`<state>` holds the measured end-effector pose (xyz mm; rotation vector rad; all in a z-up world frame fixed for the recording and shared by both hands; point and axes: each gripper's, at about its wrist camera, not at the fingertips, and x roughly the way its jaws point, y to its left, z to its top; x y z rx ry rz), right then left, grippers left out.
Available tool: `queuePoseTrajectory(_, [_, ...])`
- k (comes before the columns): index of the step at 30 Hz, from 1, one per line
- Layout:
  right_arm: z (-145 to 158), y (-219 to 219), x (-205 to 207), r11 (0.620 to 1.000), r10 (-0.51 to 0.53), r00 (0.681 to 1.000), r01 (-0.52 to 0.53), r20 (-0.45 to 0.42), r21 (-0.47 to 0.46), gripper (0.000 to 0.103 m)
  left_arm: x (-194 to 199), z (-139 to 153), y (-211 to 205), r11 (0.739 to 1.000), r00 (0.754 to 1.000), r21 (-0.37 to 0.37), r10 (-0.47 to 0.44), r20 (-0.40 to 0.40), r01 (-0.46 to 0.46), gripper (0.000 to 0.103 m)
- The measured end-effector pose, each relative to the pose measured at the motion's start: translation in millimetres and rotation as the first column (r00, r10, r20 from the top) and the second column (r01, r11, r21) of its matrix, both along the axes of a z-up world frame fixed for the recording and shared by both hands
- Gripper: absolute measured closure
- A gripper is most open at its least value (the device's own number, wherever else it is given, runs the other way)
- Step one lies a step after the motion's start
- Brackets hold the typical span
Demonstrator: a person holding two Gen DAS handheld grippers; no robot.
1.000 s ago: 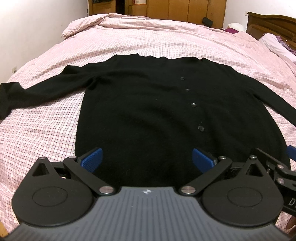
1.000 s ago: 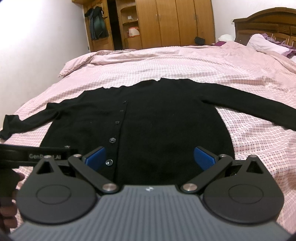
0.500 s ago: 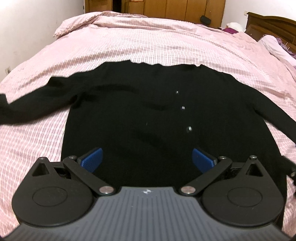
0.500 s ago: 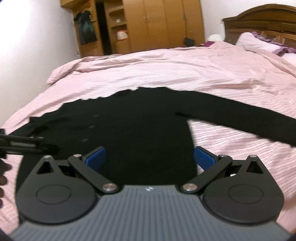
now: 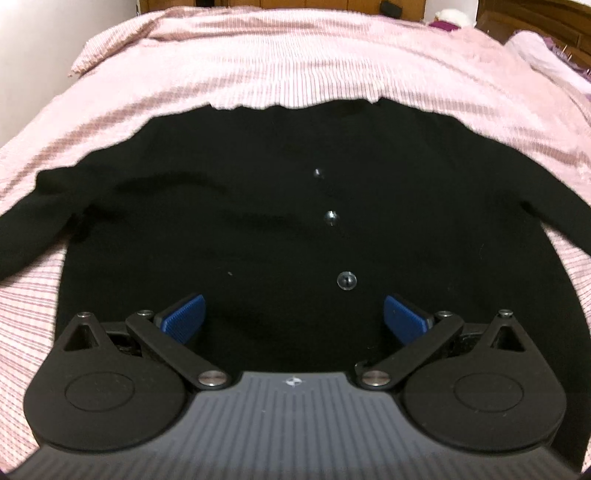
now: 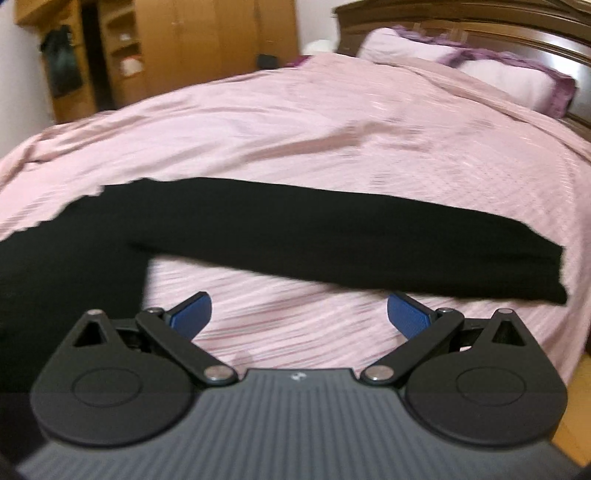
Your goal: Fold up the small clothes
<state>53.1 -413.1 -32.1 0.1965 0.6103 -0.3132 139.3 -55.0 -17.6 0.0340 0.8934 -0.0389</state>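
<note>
Black knit button-front cardigan [image 5: 258, 229] lies flat, front up, on the pink checked bedspread [image 5: 295, 59], hem twd near edge of bed, neckline twd far edge, w/ three clear buttons [image 5: 346, 280] in a row down the placket. Left sleeve runs out twd left edge. Left gripper [image 5: 293, 319] hangs over lower body of cardigan, blue pads [image 5: 184, 318] spread wide, nothing between. Right gripper [image 6: 299, 315] also spread wide, empty, over bare bedspread just below right sleeve [image 6: 351, 243], which stretches twd right edge. Pillow [image 6: 480, 70] & dark wood headboard [image 6: 480, 22] far right; wooden wardrobe [image 6: 207, 48] behind.
</note>
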Motion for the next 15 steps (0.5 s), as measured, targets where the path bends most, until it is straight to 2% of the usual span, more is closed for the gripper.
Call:
queuePoseTrajectory(2, [-4.1, -16.7, 0.9, 0.999, -0.037, 0.999, 0.037, -0.015, -0.025, 0.0, 4.3, -8.6, -1.9, 1.0, 1.0, 0.002, 0.008, -0.028, -0.008, 0.0])
queuePoseTrajectory(5, [-9.5, -34.1, 1.3, 0.996, -0.062, 0.997, 0.059, -0.037, -0.07, 0.0, 6.2, -16.1, -4.6, 1.0, 1.0, 0.021, 0.014, -0.027, -0.013, 0.0])
queuePoseTrajectory(11, [-30.3, -53.4, 8.8, 0.993, 0.0, 0.994, -0.014, -0.112, -0.12, 0.0, 5.4, -25.1, -6.6, 0.999, 1.0, 0.045, 0.017, -0.024, -0.016, 0.0])
queuePoseTrajectory(15, [-33.1, -60.4, 10.5, 0.988, 0.001, 0.994, -0.017, -0.108, -0.151, 0.0, 2.1, -28.5, -5.2, 0.999, 1.0, 0.041, 0.025, -0.007, -0.025, 0.0])
